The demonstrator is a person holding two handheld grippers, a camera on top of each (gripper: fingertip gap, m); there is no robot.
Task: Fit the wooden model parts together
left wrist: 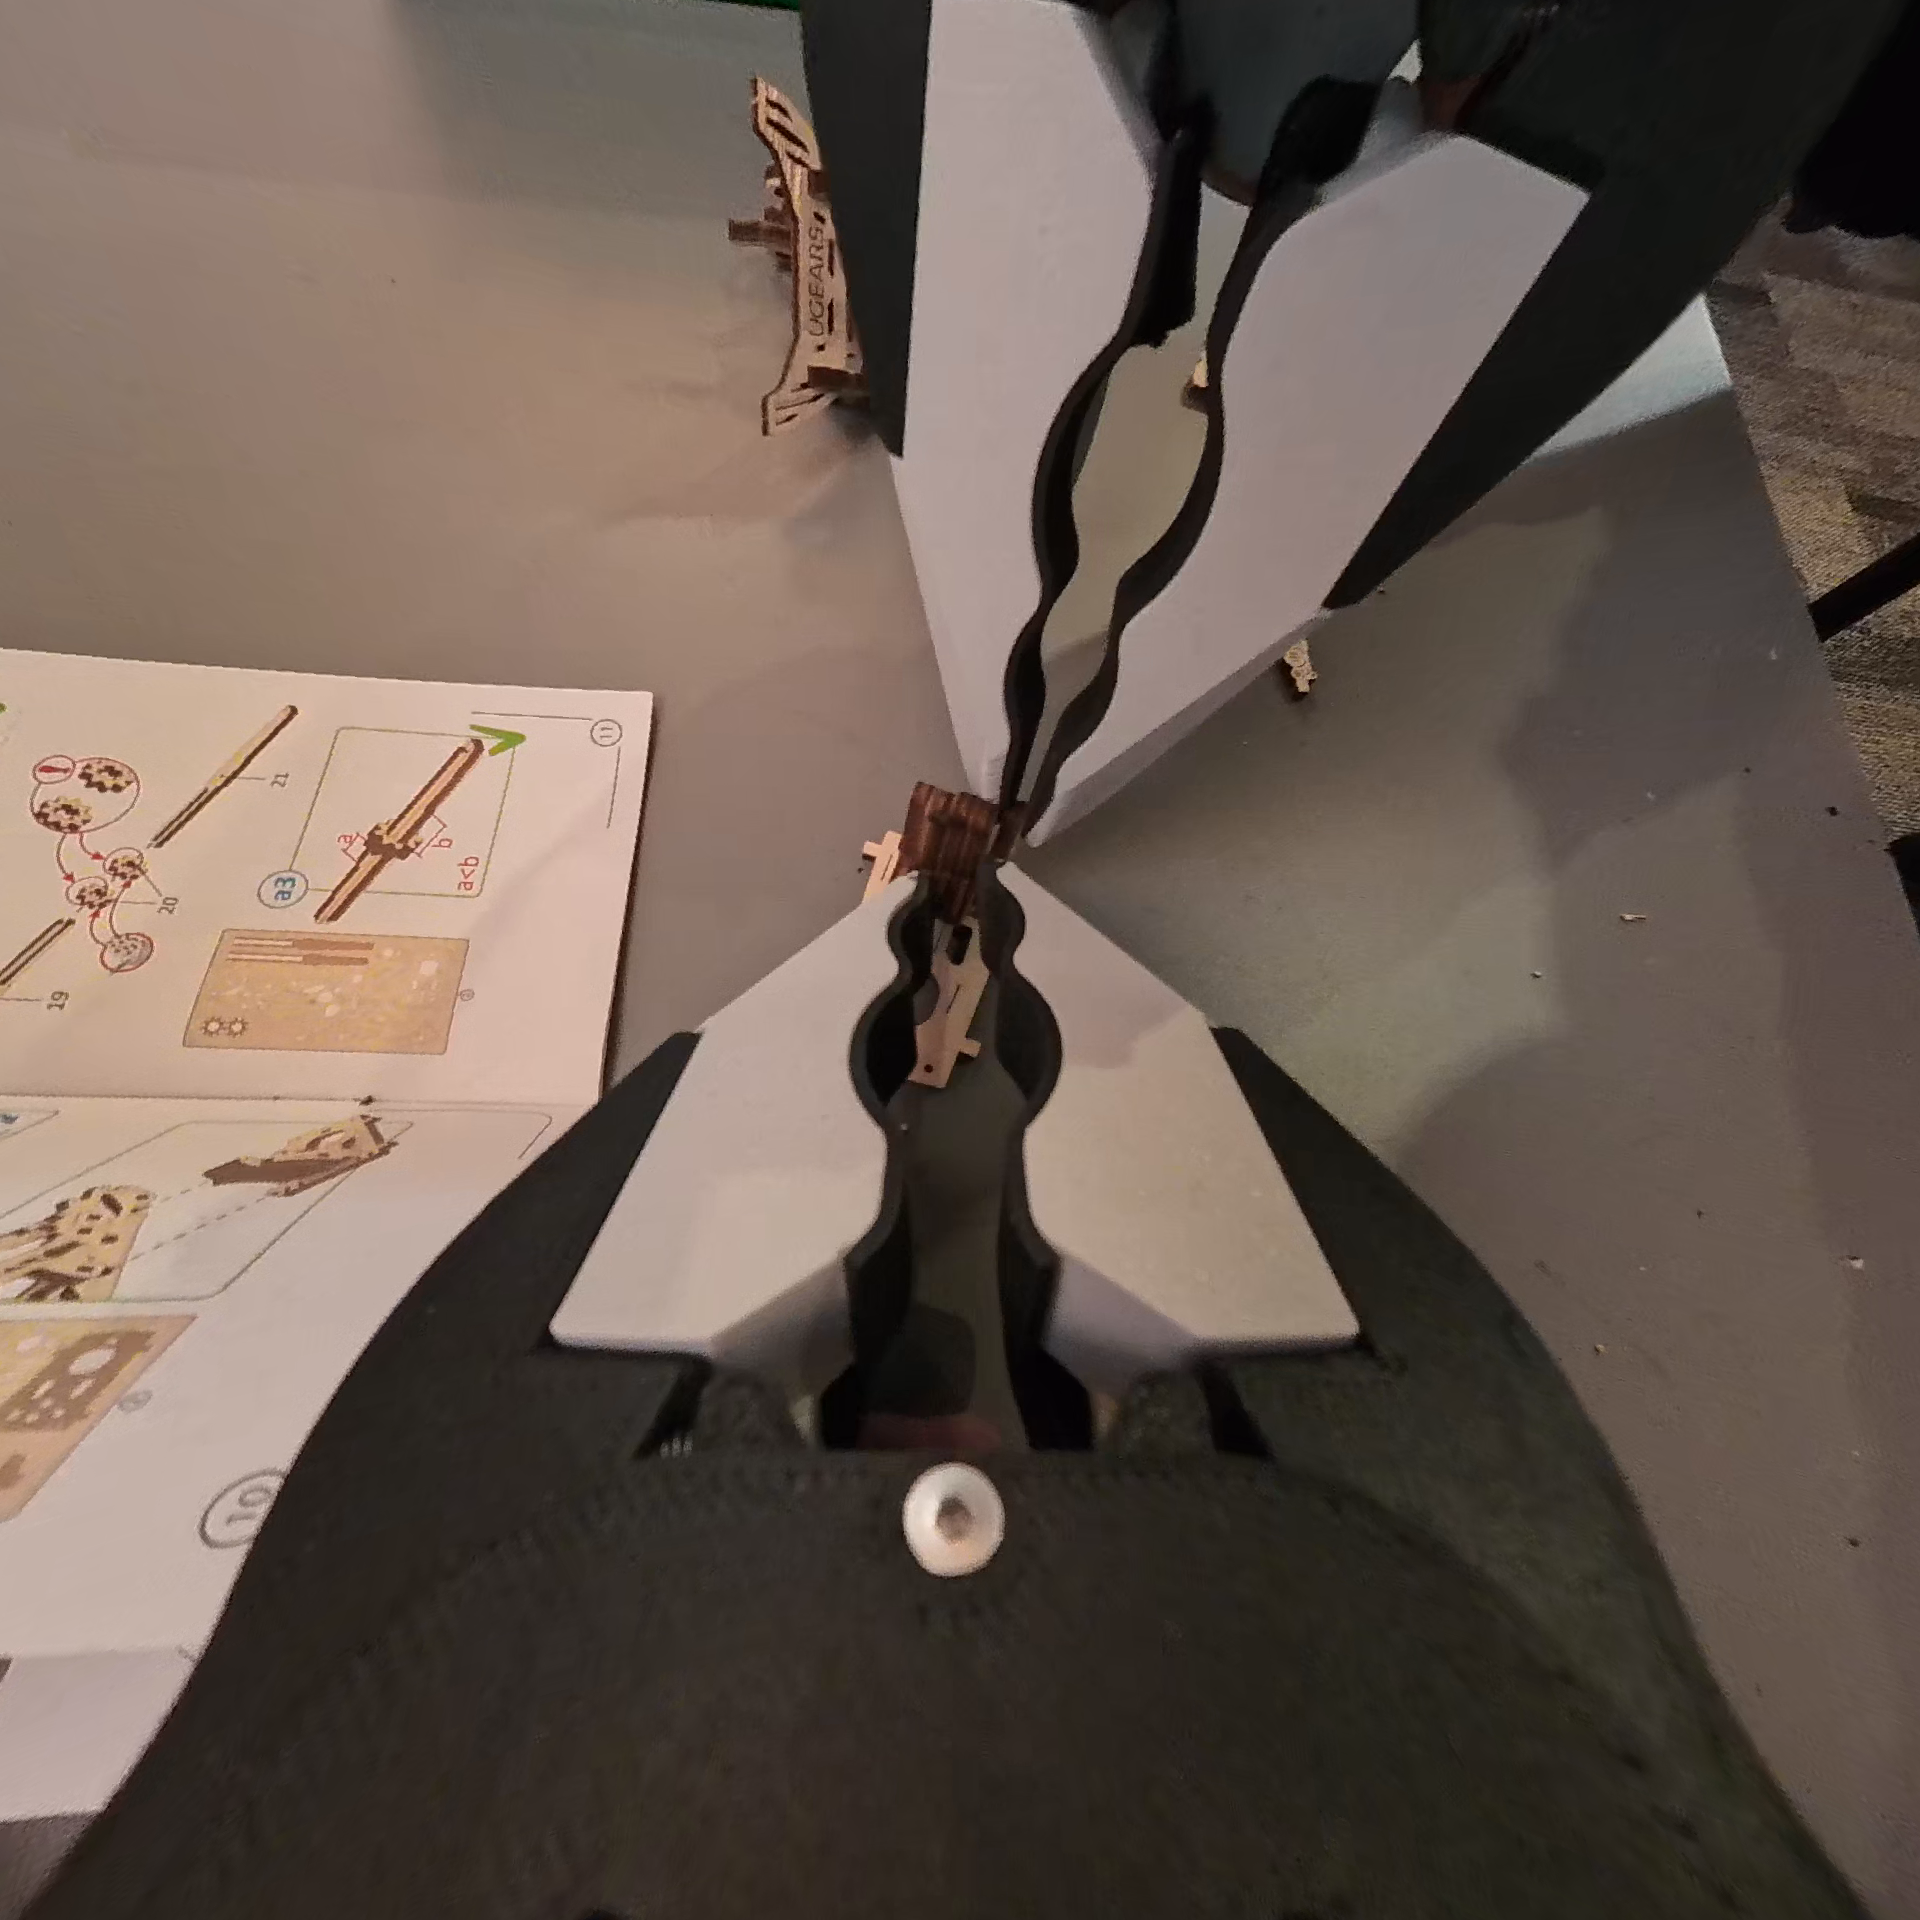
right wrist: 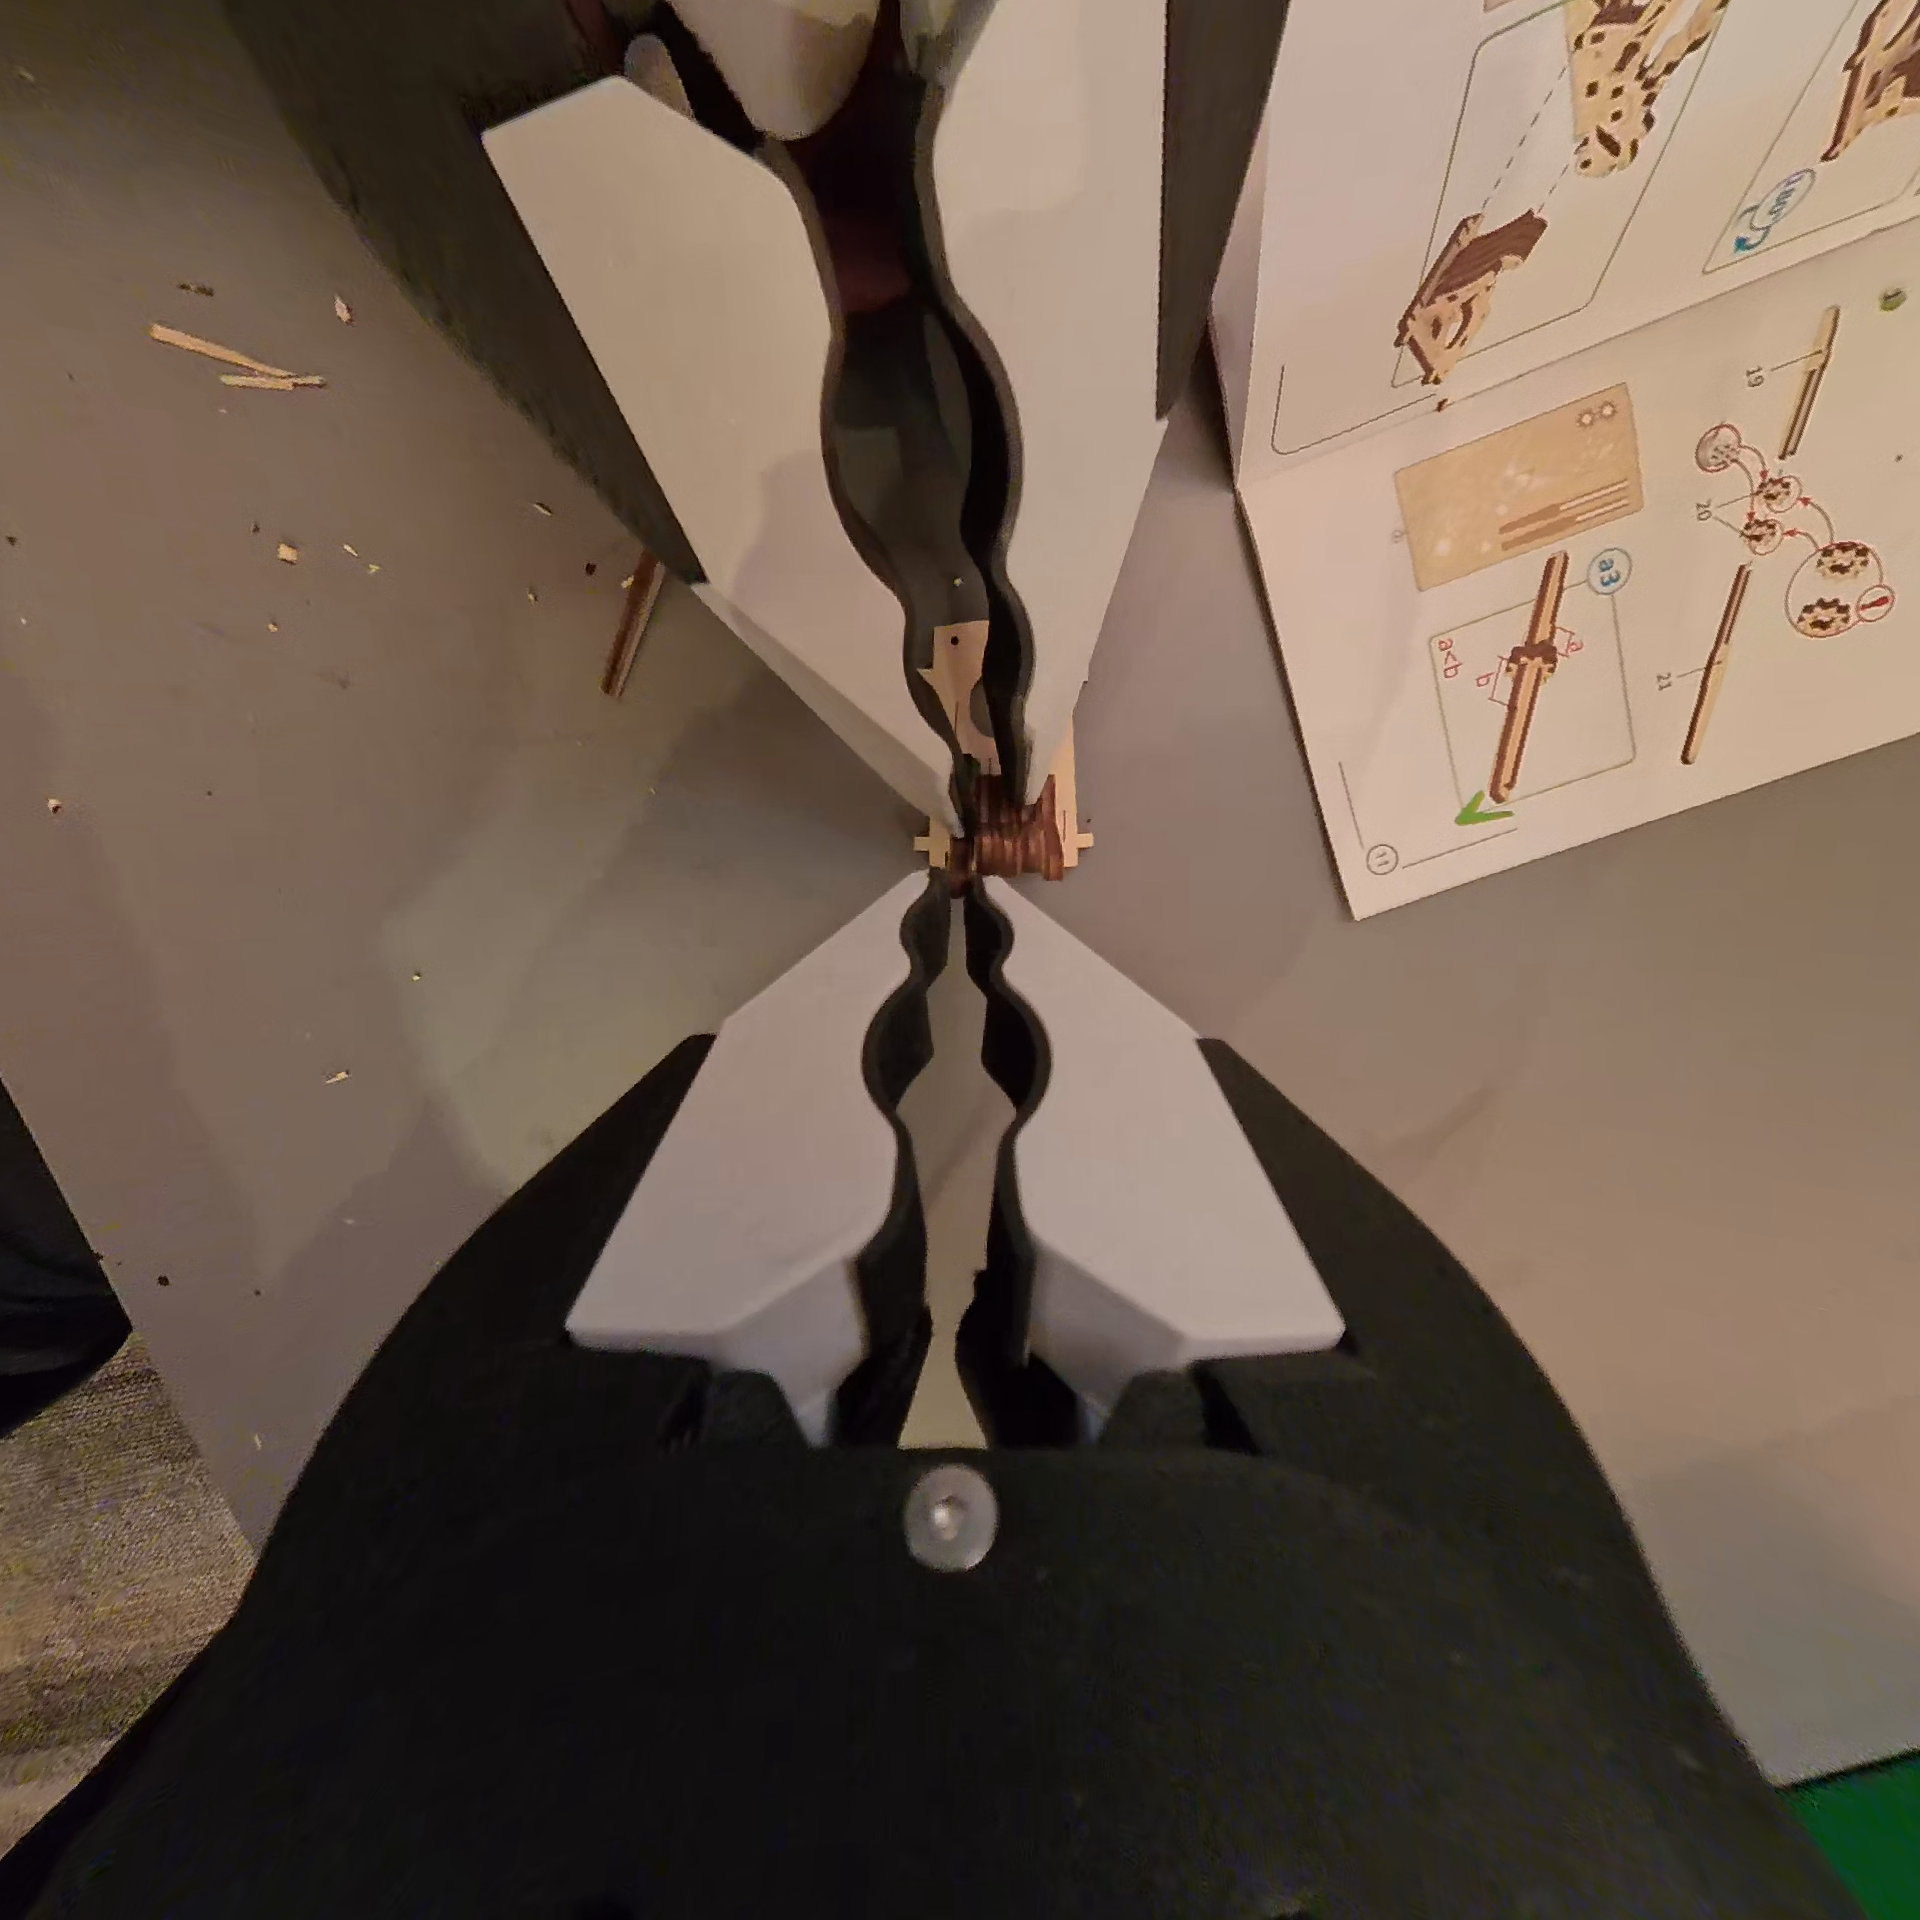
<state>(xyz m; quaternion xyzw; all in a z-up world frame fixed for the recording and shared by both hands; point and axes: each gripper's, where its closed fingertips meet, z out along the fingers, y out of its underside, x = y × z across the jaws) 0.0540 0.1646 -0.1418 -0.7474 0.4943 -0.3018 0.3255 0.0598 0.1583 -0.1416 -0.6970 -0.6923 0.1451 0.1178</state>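
Note:
Both grippers meet tip to tip above the grey table (left wrist: 416, 468). My left gripper (left wrist: 951, 912) is shut on a pale flat wooden strip (left wrist: 948, 1013) that runs back between its pads. A dark brown stack of small gears (left wrist: 945, 847) sits on the strip's front end. My right gripper (right wrist: 956, 888) is shut on the near edge of that gear stack (right wrist: 1013, 831). In the right wrist view the left gripper (right wrist: 987, 777) comes down from the top with the pale strip (right wrist: 961, 675) in it. In the left wrist view the right gripper (left wrist: 1013, 816) comes from the top.
An open instruction booklet (left wrist: 312, 935) lies left of the grippers, also in the right wrist view (right wrist: 1558, 520). A part-built wooden model (left wrist: 805, 260) stands at the back. A small loose part (left wrist: 1299, 670), wood splinters (right wrist: 239, 364) and a thin stick (right wrist: 634, 634) lie around. The table edge (left wrist: 1808, 727) is right. Only a small space, under 4 cm, lies between the two pairs of fingers. Left tips and right tips are each some 8 cm from the thin stick (right wrist: 634, 634).

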